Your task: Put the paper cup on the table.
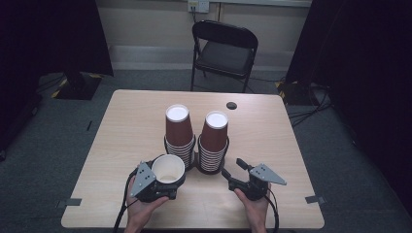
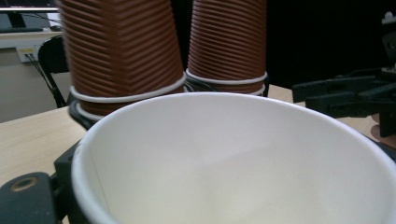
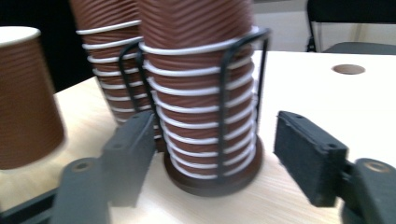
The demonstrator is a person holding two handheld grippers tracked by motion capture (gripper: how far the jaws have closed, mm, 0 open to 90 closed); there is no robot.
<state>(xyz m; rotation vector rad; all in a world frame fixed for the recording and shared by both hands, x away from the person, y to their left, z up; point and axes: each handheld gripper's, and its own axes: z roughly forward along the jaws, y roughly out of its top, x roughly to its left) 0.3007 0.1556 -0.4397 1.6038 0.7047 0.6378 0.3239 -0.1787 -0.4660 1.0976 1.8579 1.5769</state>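
Here the left tongs (image 1: 163,182) gripped a single cup (image 1: 168,168), mouth up, near the worktop's (image 1: 272,145) front edge. The right tongs (image 1: 232,170) stood open, empty, beside the right stack (image 1: 214,141); a careless nudge could have tipped it.

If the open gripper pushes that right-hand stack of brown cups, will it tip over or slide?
The right stack stands in a black wire holder on a round base, so it would likely slide rather than topple. Its upper cups rise above the wires and lean, so they may shift. Paper cups look light; a gentle push by the right gripper probably moves everything.
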